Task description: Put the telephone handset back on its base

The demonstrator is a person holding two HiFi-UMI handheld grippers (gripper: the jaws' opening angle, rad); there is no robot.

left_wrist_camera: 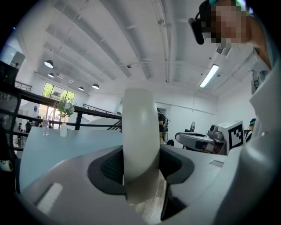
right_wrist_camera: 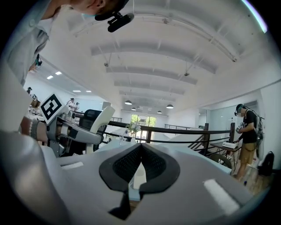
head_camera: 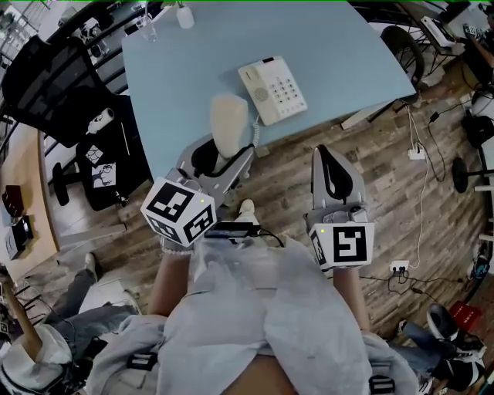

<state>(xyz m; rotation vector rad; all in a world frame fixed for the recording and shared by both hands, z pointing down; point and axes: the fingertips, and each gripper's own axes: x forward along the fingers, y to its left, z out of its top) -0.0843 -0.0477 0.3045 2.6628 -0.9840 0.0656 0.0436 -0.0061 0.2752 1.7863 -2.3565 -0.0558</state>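
Observation:
The cream telephone handset (head_camera: 228, 123) stands upright over the near edge of the pale blue table (head_camera: 185, 85), and my left gripper (head_camera: 221, 158) is shut on its lower part. In the left gripper view the handset (left_wrist_camera: 140, 145) fills the gap between the two dark pads. Its coiled cord (head_camera: 255, 136) runs up to the white telephone base (head_camera: 272, 89), which lies on the table to the right of the handset, keypad up. My right gripper (head_camera: 329, 158) hovers over the wooden floor below the base, jaws shut on nothing. From the right gripper view the handset (right_wrist_camera: 100, 124) shows at left.
A black office chair (head_camera: 46, 77) stands left of the table. A small white vase (head_camera: 184, 15) and a glass sit at the table's far edge. Cables and a power strip (head_camera: 399, 268) lie on the wooden floor at right. A person (right_wrist_camera: 248, 136) stands at far right.

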